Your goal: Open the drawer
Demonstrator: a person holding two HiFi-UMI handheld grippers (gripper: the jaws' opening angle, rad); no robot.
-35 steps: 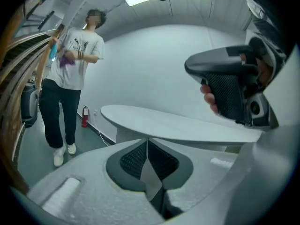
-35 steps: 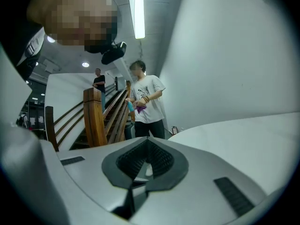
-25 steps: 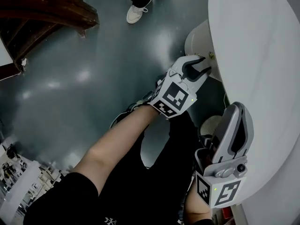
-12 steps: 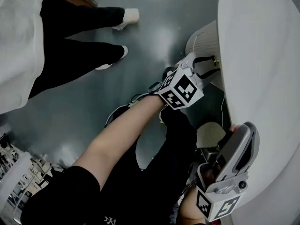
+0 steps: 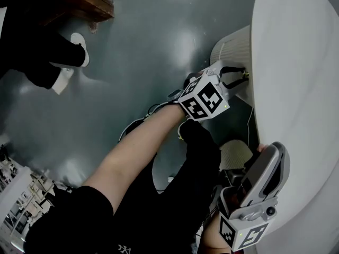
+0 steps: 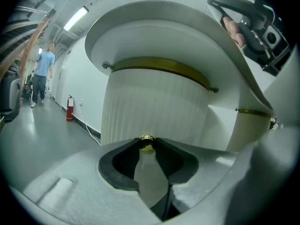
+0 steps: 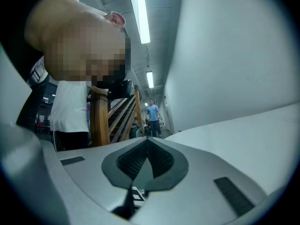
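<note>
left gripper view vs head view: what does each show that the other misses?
Only the left gripper view: a fire extinguisher and a person in a blue shirt down the corridor, plus the gold band above the ribbed drawer front.
Only the head view: the forearm, the marker cubes, a bystander's shoe.
Both: the left tongs, which have just been closing and now pinch the gold knob between their tips; the right tongs; the white tabletop.

We see the drawer (image 6: 154, 107): a curved, white, ribbed front under the white counter (image 5: 296, 89), apparently shut, with a small brass knob (image 6: 147, 143).
</note>
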